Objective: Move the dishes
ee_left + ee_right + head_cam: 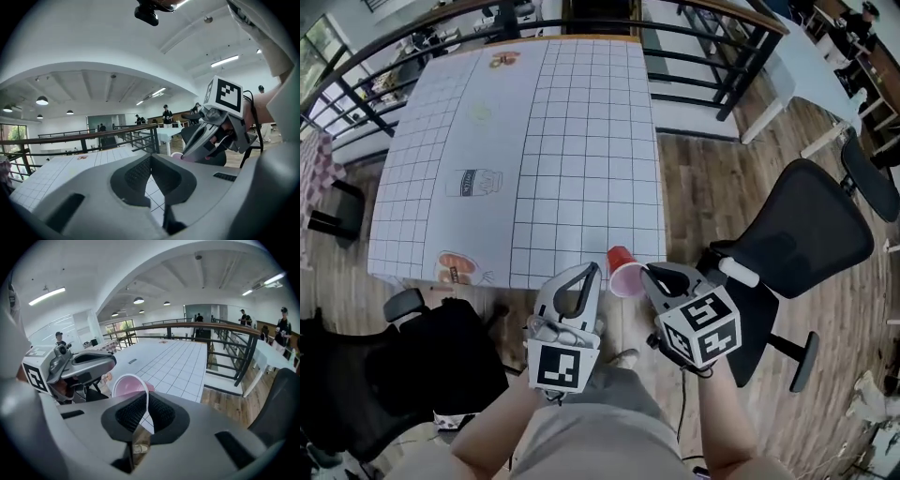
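A red plastic cup (622,270) with a white inside hangs on its side just past the near edge of the grid-patterned table (581,141). My right gripper (648,275) is shut on the cup's rim. In the right gripper view the thin rim of the cup (129,384) is pinched between the jaws of my right gripper (145,408). My left gripper (592,271) is beside the cup on its left, shut with nothing in it. In the left gripper view the closed jaws of that gripper (151,161) meet, and the right gripper (211,136) shows beyond.
The tablecloth carries printed pictures: a jar (475,182), a plate of food (457,267) and another dish (503,60). A black office chair (797,244) stands at my right and another (422,366) at my left. A black railing (703,47) runs behind the table.
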`<state>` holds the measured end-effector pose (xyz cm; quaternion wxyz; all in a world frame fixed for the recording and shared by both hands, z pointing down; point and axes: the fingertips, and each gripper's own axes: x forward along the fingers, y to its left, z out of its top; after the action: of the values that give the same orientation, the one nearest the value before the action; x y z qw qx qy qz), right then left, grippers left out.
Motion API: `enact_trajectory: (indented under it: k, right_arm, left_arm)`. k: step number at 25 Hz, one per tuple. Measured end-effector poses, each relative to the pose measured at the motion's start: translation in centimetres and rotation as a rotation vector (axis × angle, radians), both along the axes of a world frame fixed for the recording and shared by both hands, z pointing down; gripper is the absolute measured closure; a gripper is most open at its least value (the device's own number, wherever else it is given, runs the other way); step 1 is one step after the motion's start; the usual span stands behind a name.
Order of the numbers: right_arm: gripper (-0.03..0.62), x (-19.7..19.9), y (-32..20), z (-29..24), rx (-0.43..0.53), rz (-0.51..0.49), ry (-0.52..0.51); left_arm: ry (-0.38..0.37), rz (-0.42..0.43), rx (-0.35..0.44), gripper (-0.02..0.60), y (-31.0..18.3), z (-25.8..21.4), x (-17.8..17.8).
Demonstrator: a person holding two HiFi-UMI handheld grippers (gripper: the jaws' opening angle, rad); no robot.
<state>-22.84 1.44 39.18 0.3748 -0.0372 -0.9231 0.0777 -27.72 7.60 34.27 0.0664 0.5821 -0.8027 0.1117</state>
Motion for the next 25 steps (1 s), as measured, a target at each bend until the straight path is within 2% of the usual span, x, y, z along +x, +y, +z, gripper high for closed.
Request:
enact_trajectory:
  k: [5, 9, 14, 17, 21, 25]
  right_arm:
    - [0.565, -1.5, 1.0, 5.8, -0.049, -0.036, 0.113]
    - [0.565, -1.2, 1.2, 9.5, -0.052, -0.075, 0.215]
    - [0.565, -0.4, 0.1, 12.5, -0.034, -0.105, 0.337]
    - [0.565, 0.0, -0.2, 14.2, -0.061, -0.123, 0.399]
    - [0.563, -0.4, -0.2, 15.0, -0.094, -0.117, 0.408]
    - [0.563, -1.0, -0.7, 15.4, -0.061, -0.101, 0.408]
  left_arm:
    - [0.054, -0.02, -0.034, 0.568, 0.4, 4.2, -2.2]
    - [0.051, 0.027, -0.07, 0.568, 0.2, 7.1, -2.5]
    - [0.147, 0.015, -0.104, 0.568, -0.2, 10.3, -2.8]
    - [0.178, 0.021, -0.123, 0.568, -0.9, 11.2, -2.7]
    - [0.173, 0.045, -0.126, 0.568, -1.8, 11.3, -2.6]
    - [0.183, 0.041, -0.142, 0.568, -1.8, 11.8, -3.0]
